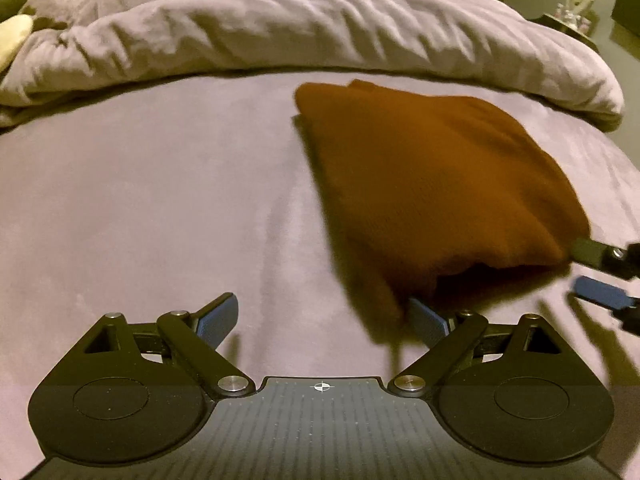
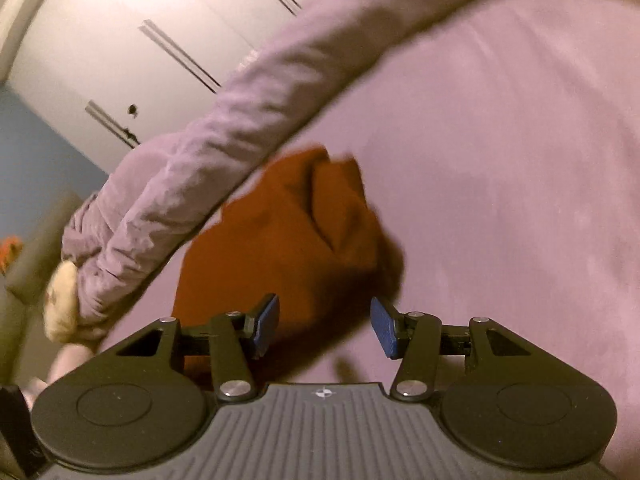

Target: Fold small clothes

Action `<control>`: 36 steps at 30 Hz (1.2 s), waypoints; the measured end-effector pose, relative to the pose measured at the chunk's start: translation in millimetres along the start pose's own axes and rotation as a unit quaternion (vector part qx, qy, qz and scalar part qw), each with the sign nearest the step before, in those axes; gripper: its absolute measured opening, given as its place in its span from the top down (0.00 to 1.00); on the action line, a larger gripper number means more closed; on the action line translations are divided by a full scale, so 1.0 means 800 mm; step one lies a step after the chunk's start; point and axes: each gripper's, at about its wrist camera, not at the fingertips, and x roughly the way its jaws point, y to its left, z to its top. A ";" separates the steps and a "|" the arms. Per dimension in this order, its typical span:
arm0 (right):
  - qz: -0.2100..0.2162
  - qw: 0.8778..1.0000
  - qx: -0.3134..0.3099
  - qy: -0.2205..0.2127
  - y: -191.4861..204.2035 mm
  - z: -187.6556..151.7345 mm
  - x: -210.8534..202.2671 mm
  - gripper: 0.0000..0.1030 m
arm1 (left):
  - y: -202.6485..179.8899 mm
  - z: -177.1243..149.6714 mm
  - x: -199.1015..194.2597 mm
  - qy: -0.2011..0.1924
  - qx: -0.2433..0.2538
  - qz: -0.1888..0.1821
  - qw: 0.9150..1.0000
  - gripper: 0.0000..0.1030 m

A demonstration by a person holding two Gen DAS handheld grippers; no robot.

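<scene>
A rust-brown garment [image 1: 436, 184] lies folded on the lilac bed sheet [image 1: 140, 200], right of centre in the left wrist view. My left gripper [image 1: 322, 318] is open wide just in front of it. Its right pad [image 1: 428, 322] sits at the garment's near corner and nothing is pinched. My right gripper [image 1: 594, 276] shows at the right edge beside the garment's near right corner, with a gap between its fingers. The right wrist view is rolled and blurred. There the right gripper [image 2: 325, 326] is open, with the brown garment [image 2: 280, 236] lying just beyond its pads and nothing gripped.
A bunched lilac duvet [image 1: 300, 28] runs across the bed behind the garment. A cream soft item [image 1: 16, 36] lies at the far left. White wardrobe doors [image 2: 132, 40] stand beyond the bed. A dark side table with small items [image 1: 572, 16] is at the far right.
</scene>
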 end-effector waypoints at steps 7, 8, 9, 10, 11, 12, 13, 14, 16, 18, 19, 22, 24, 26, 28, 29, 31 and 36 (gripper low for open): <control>0.065 0.994 0.089 0.001 -0.015 0.013 0.022 0.51 | -0.038 0.006 0.003 -0.026 0.014 0.020 0.999 0.07; 0.068 0.992 0.102 0.001 -0.019 0.013 0.027 0.51 | -0.044 0.008 0.007 -0.032 0.017 0.029 0.999 0.07; 0.072 0.991 0.114 0.000 -0.023 0.014 0.031 0.58 | -0.049 0.010 0.012 -0.037 0.022 0.042 0.998 0.08; 0.075 0.990 0.122 -0.003 -0.026 0.014 0.032 0.71 | -0.052 0.011 0.016 -0.041 0.024 0.056 0.997 0.12; 0.079 0.989 0.128 -0.006 -0.030 0.016 0.032 0.74 | -0.052 0.012 0.019 -0.039 0.020 0.064 0.997 0.14; 0.078 0.988 0.132 -0.008 -0.031 0.017 0.034 0.74 | -0.049 0.014 0.021 -0.035 0.007 0.059 0.998 0.15; 0.078 0.988 0.137 -0.008 -0.033 0.019 0.035 0.74 | -0.043 0.016 0.022 -0.032 -0.015 0.048 0.998 0.18; 0.079 0.988 0.135 -0.005 -0.032 0.020 0.038 0.74 | -0.036 0.017 0.022 -0.028 -0.037 0.041 0.998 0.20; 0.078 0.989 0.124 0.004 -0.030 0.023 0.046 0.70 | -0.029 0.018 0.022 -0.023 -0.062 0.031 0.997 0.22; 0.086 0.988 0.126 0.016 -0.029 0.023 0.052 0.68 | -0.027 0.018 0.021 -0.025 -0.059 0.028 0.998 0.25; 0.088 0.988 0.129 0.019 -0.028 0.025 0.056 0.67 | -0.027 0.019 0.020 -0.026 -0.057 0.027 0.998 0.26; 0.094 0.986 0.134 0.020 -0.025 0.028 0.064 0.68 | -0.027 0.022 0.018 -0.027 -0.065 0.021 0.997 0.35; 0.070 0.992 0.107 0.010 -0.014 0.029 0.061 0.79 | -0.026 0.024 0.016 -0.027 -0.069 0.018 0.997 0.39; 0.037 0.998 0.041 -0.017 0.008 0.030 0.047 0.83 | -0.024 0.025 0.014 -0.030 -0.068 0.017 0.997 0.41; 0.023 0.999 -0.010 -0.042 0.028 0.029 0.032 0.85 | -0.016 0.025 0.010 -0.032 -0.078 0.012 0.996 0.41; 0.022 0.998 -0.022 -0.052 0.035 0.029 0.025 0.85 | -0.011 0.024 0.010 -0.030 -0.084 0.008 0.996 0.41; 0.005 0.996 -0.056 -0.063 0.043 0.028 0.021 0.85 | -0.004 0.021 0.012 -0.027 -0.088 0.005 0.996 0.39; -0.059 0.988 -0.133 -0.043 0.027 0.007 0.053 0.86 | 0.000 0.004 0.015 -0.018 -0.071 0.011 0.997 0.35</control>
